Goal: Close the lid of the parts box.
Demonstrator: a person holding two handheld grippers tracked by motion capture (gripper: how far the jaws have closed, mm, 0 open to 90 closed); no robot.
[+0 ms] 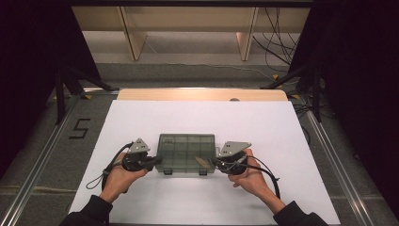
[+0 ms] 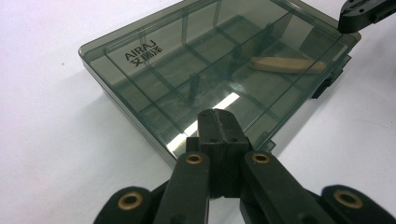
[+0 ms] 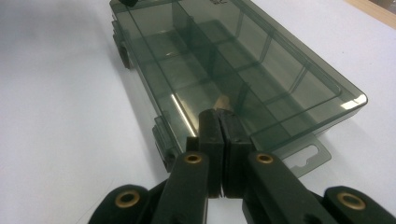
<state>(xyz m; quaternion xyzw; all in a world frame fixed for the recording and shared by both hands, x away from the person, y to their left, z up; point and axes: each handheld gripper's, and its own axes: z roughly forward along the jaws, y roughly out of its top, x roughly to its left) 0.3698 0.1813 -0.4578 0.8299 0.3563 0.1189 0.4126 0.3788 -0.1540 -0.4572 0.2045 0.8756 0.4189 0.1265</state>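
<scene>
The smoky plastic box (image 1: 186,153) sat in the middle of the white table (image 1: 141,122), lid down, w/ a wooden stick (image 2: 286,64) inside. Left gripper (image 1: 157,161) was at its left end, right gripper (image 1: 210,162) at its right end. Both had jaws pressed together, holding nothing. Looked like the start: getting set to open it. Next they'd prob. need to find the front latches (image 3: 122,49). Lid said "AIRAJ" (image 2: 143,49) w/ small signs under it.
</scene>
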